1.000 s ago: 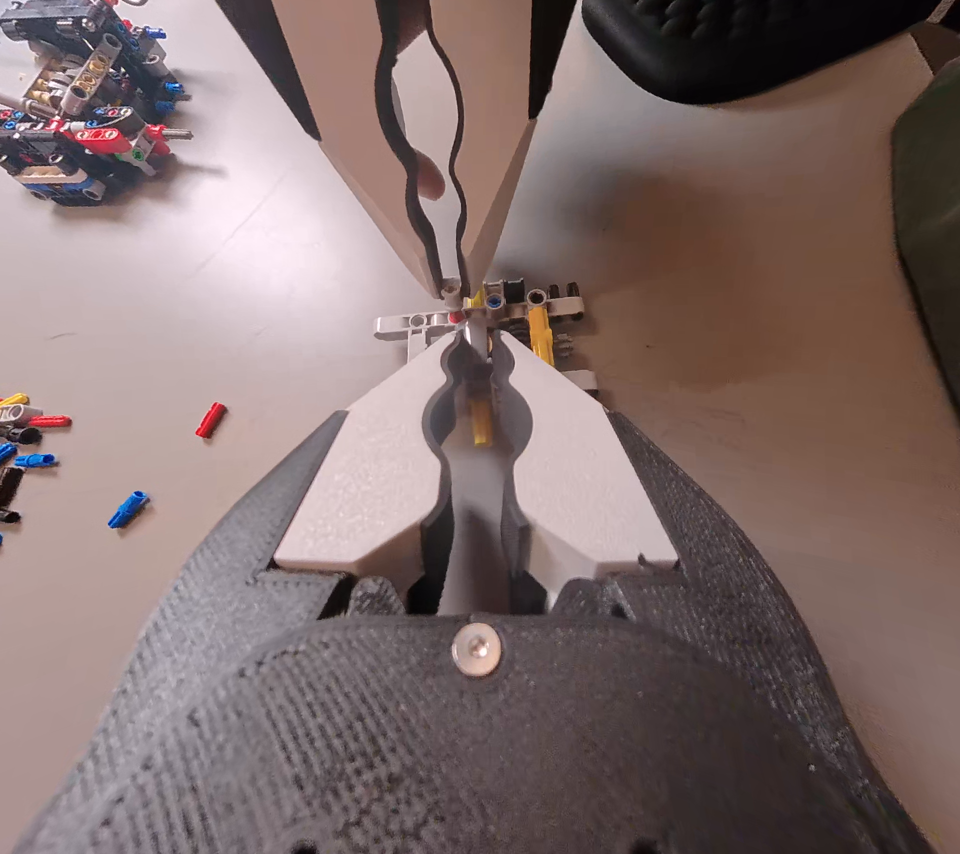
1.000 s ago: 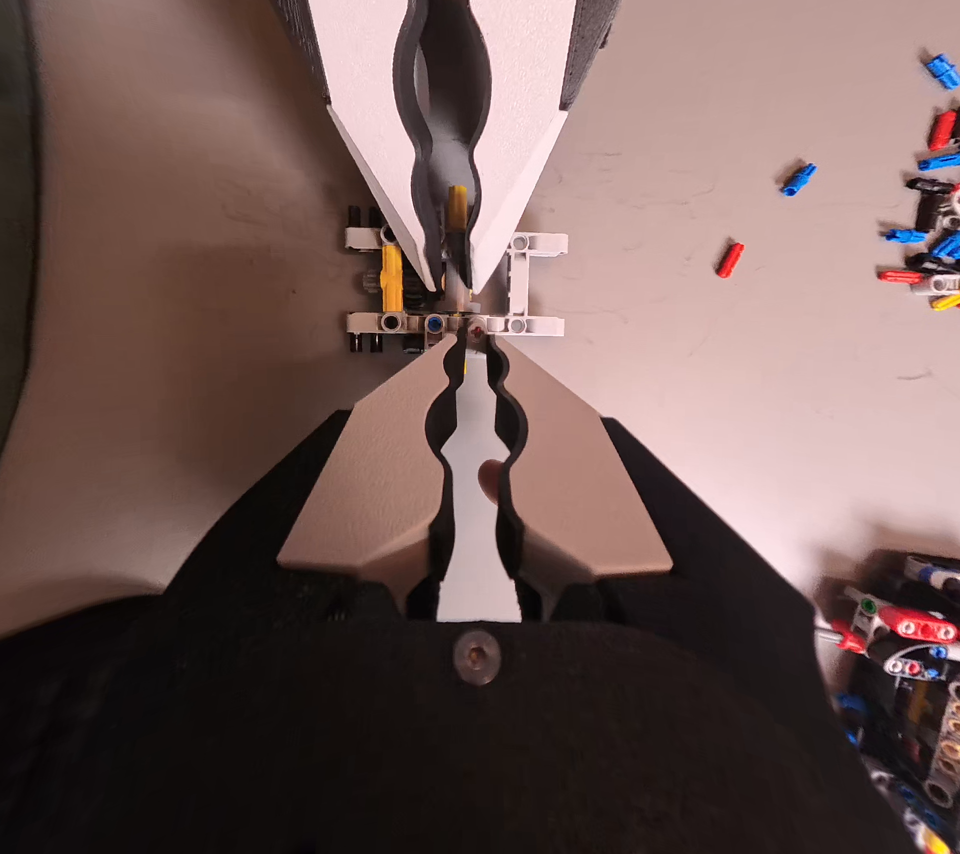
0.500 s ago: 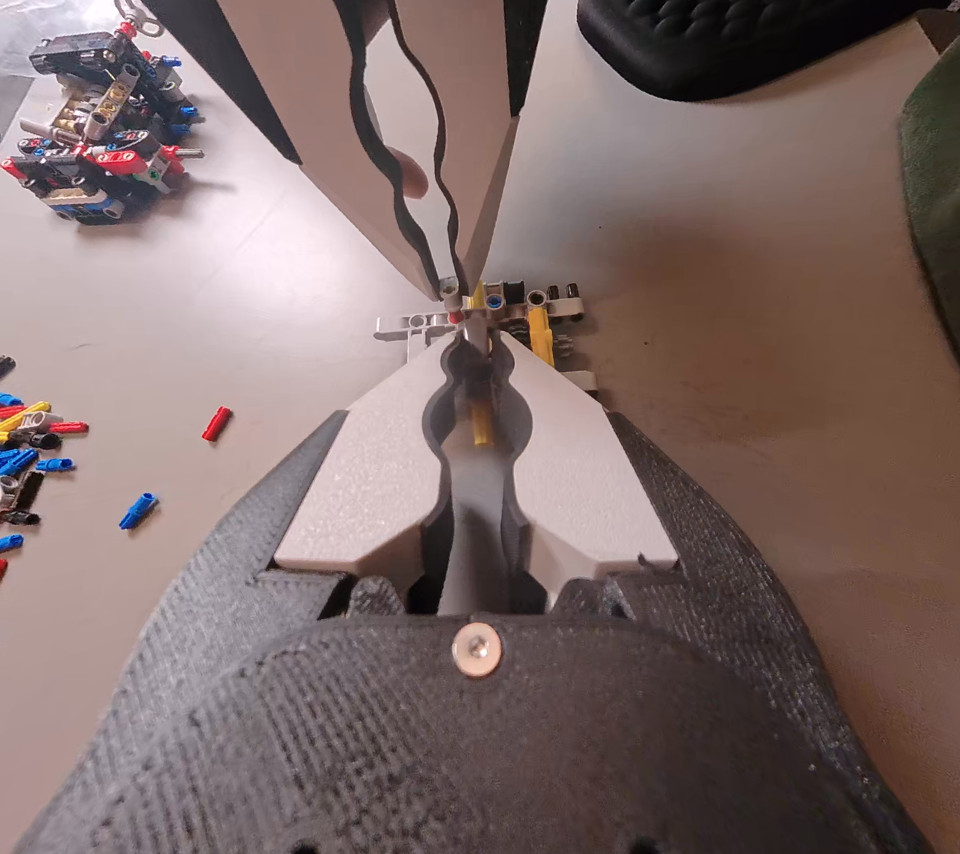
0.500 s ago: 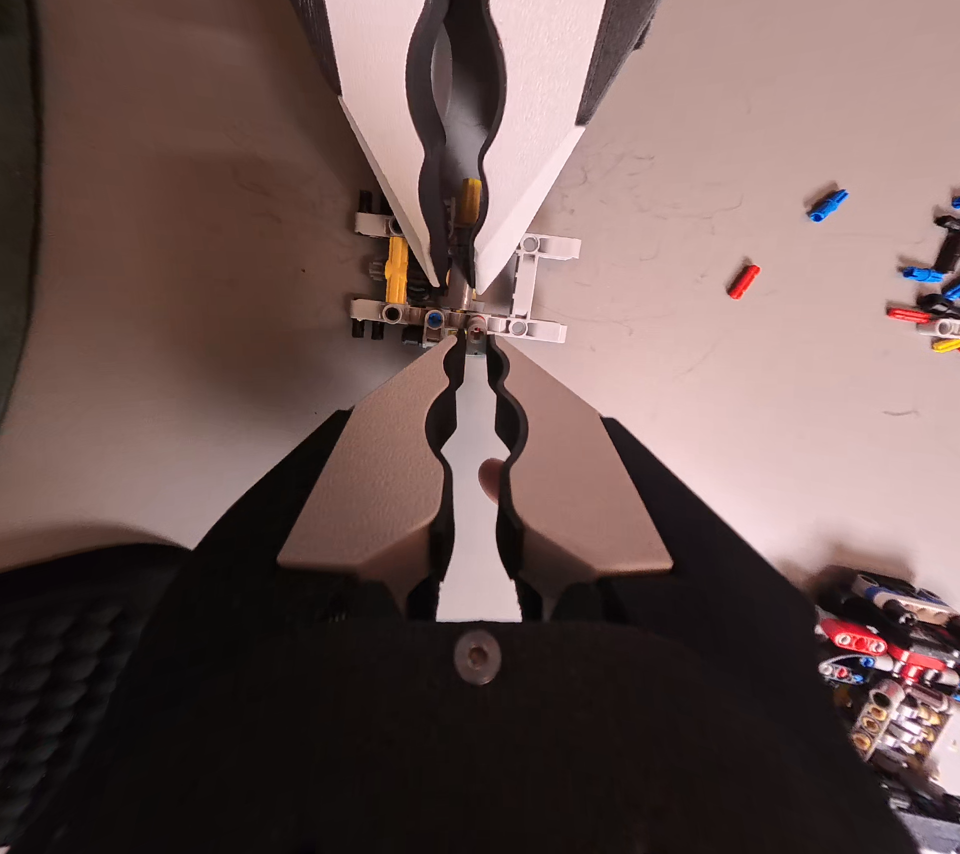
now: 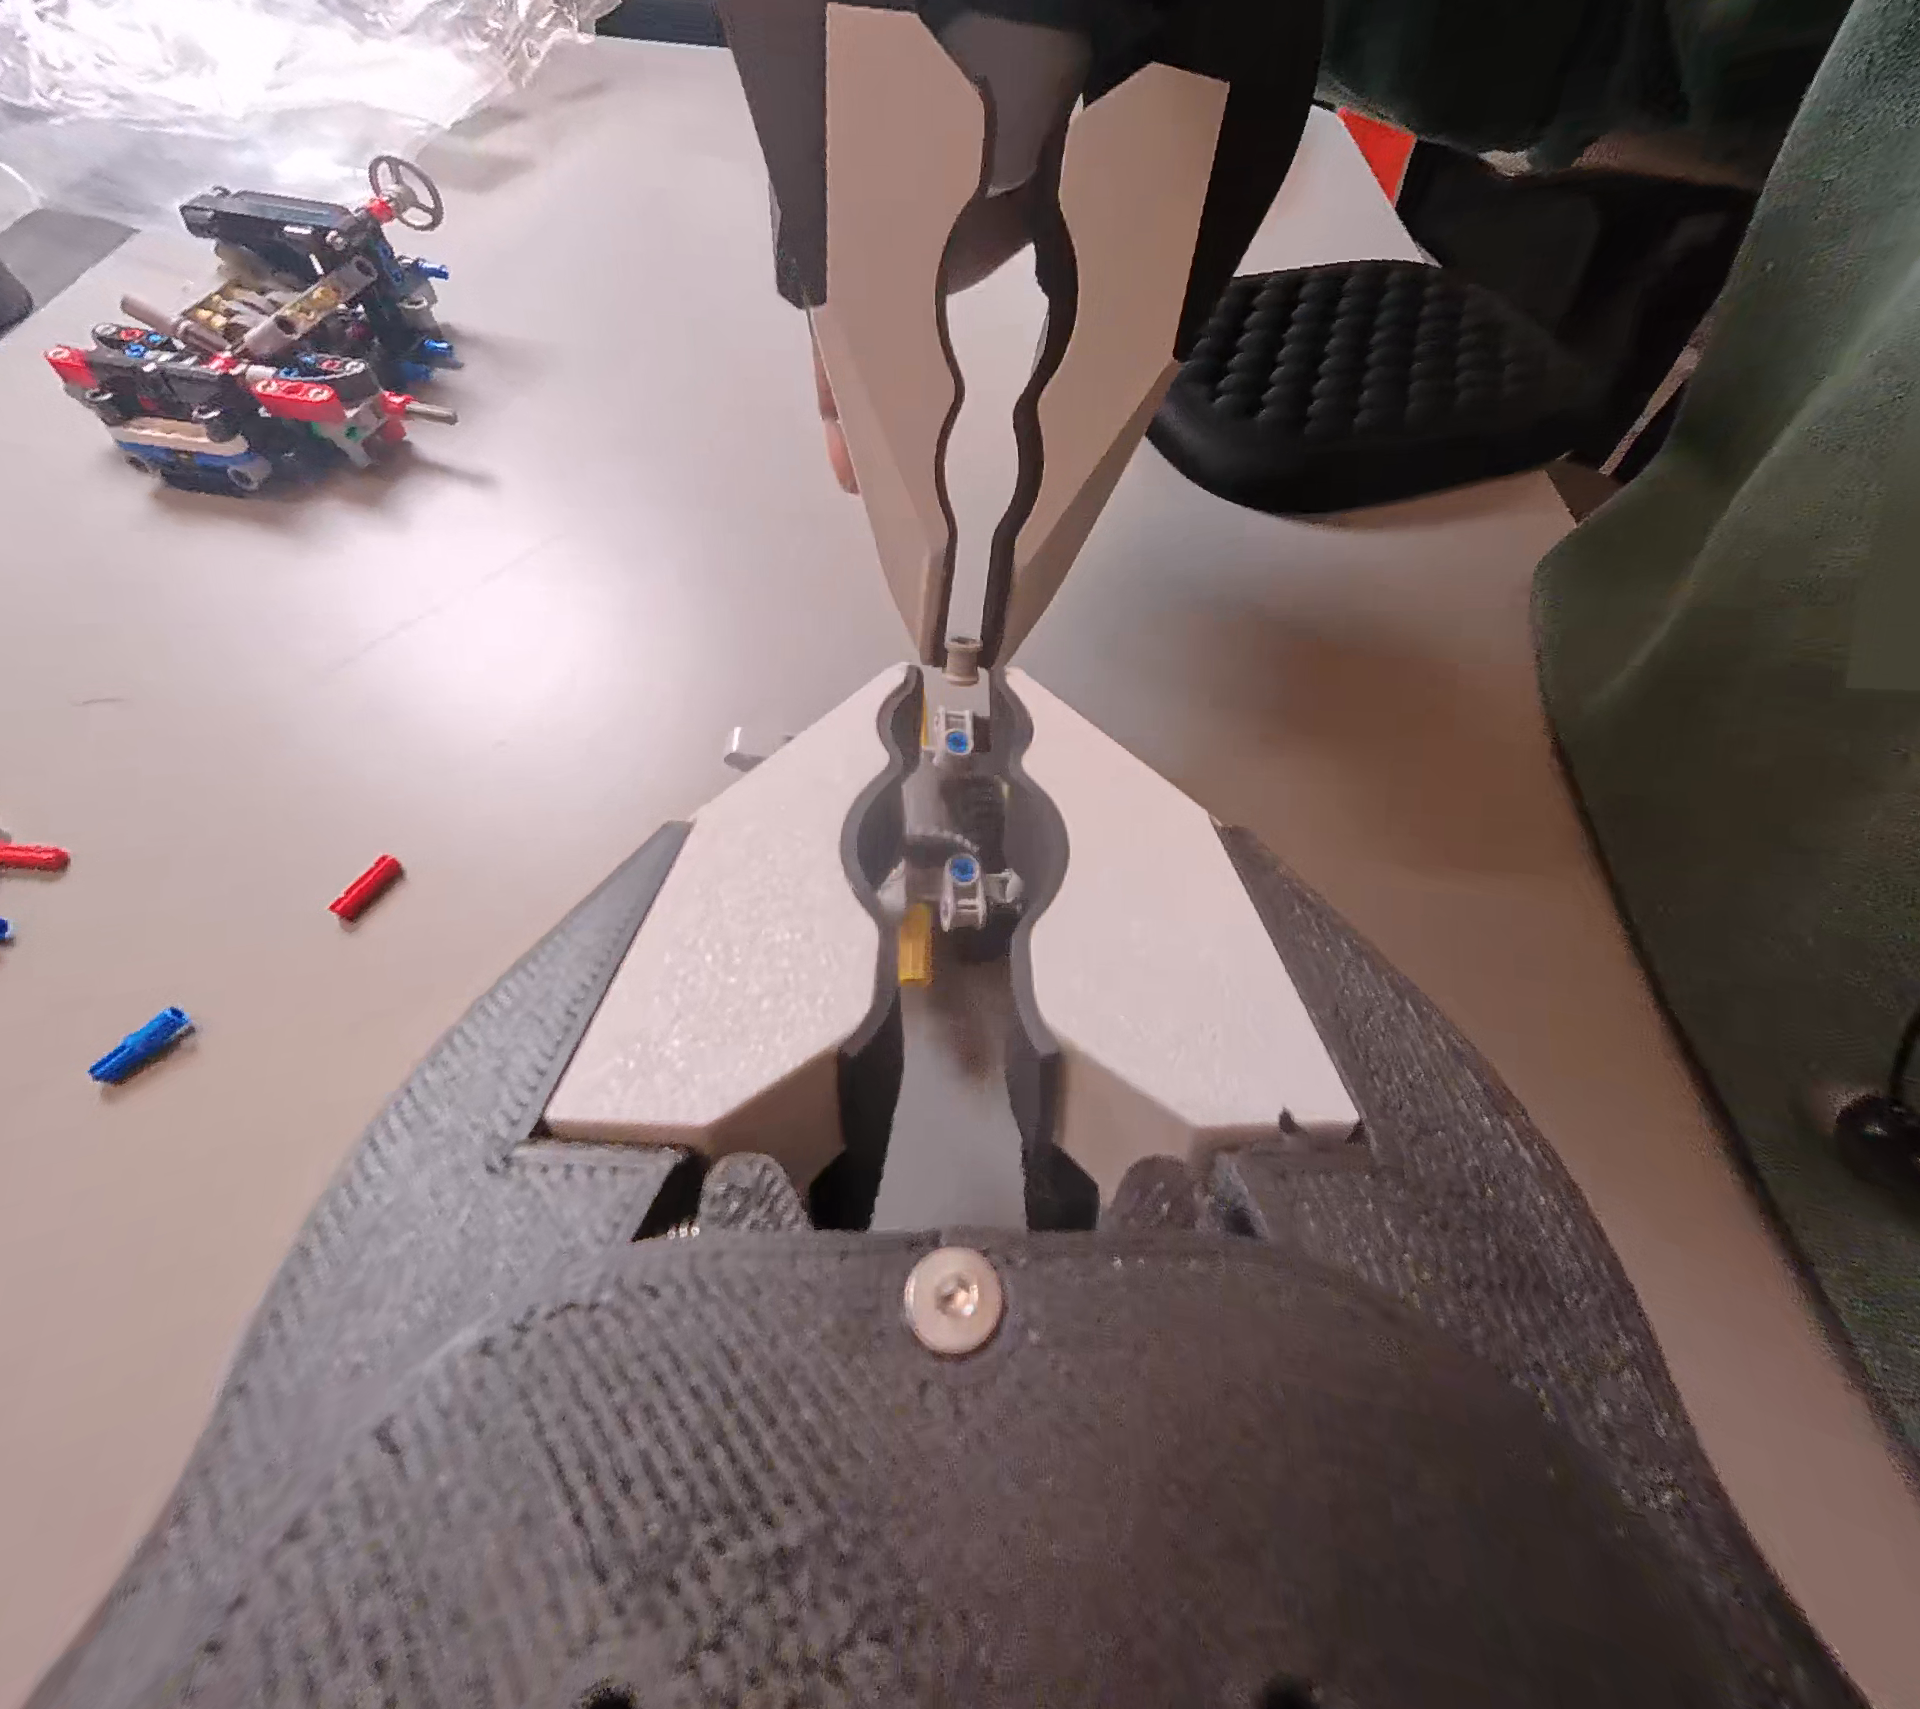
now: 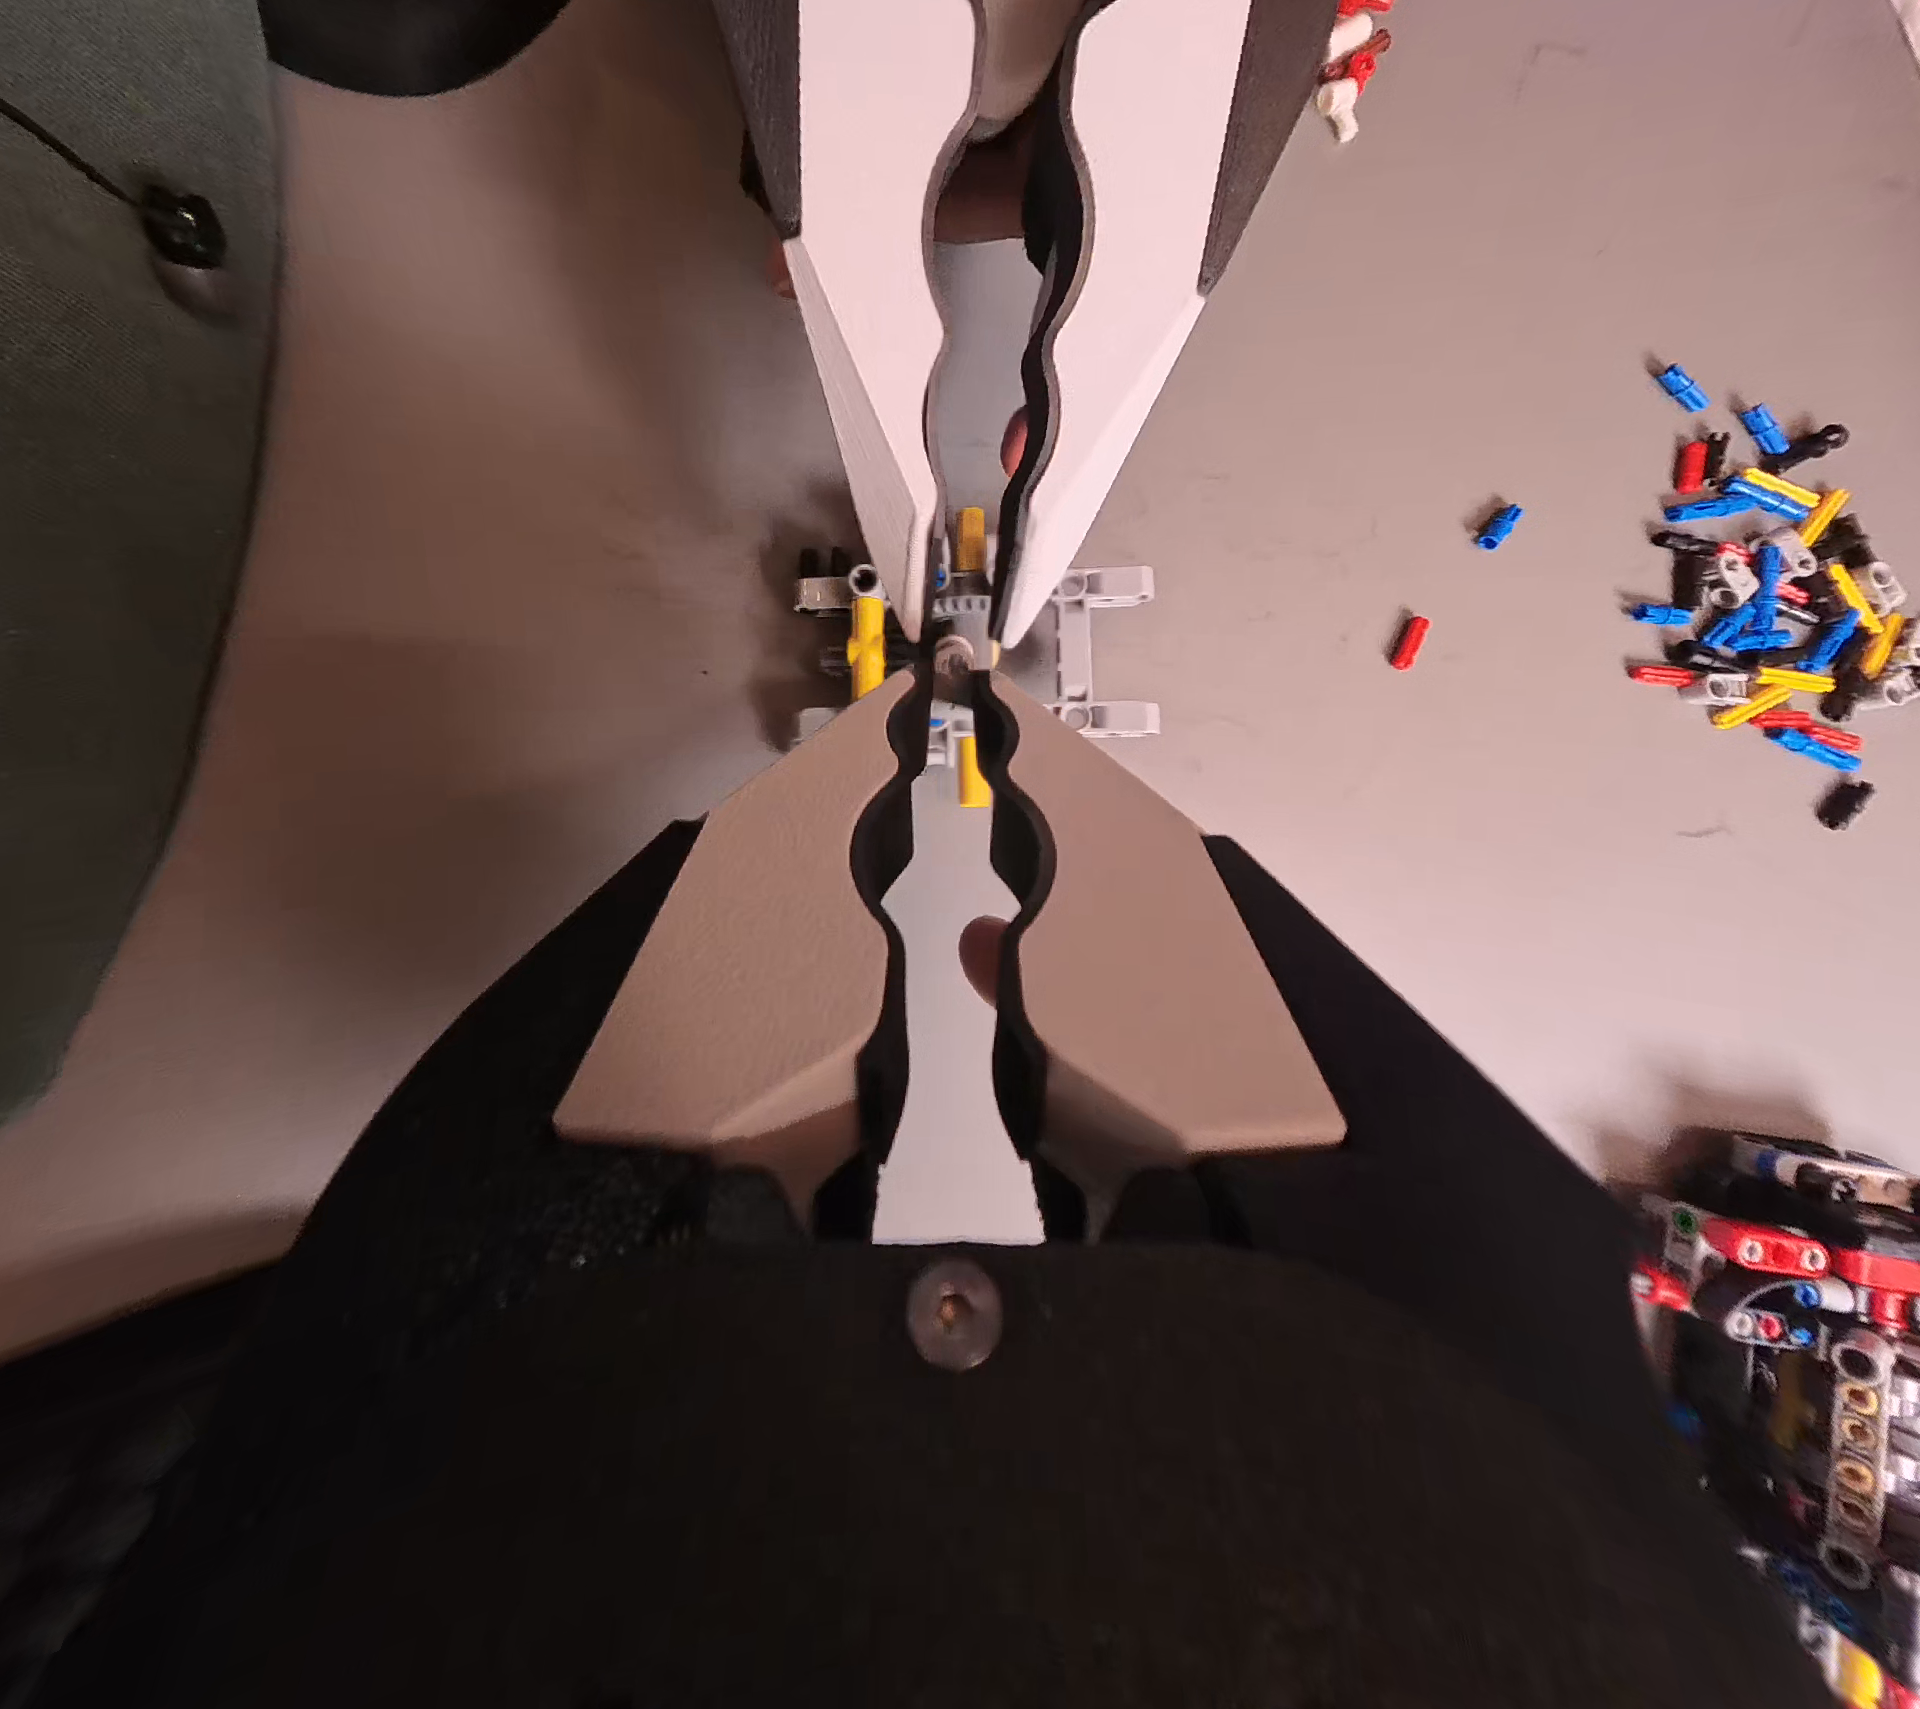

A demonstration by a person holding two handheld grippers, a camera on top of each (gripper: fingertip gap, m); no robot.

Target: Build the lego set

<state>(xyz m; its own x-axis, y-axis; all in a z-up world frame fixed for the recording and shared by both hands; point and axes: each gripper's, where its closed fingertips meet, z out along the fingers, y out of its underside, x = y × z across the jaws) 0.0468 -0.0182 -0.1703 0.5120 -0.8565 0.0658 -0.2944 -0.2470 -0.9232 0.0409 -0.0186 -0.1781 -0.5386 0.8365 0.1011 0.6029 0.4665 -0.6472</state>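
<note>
I see the table [image 5: 436,641], then my left gripper [image 5: 961,688] pinching the grey frame subassembly [image 5: 954,812] at centre, lifted it seems; my right gripper [image 5: 964,643] nips a small grey connector [image 5: 963,657] (keep both square, I'd press gently).

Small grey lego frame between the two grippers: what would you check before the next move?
1. Hold of the left gripper on the small grey lego frame: ok.
2. Hold of the right gripper on the short grey pin: ok.
3. Pin fully seated in the frame: cannot tell.
4. The loose red peg on the beige table lies apart from the work: ok.
</note>
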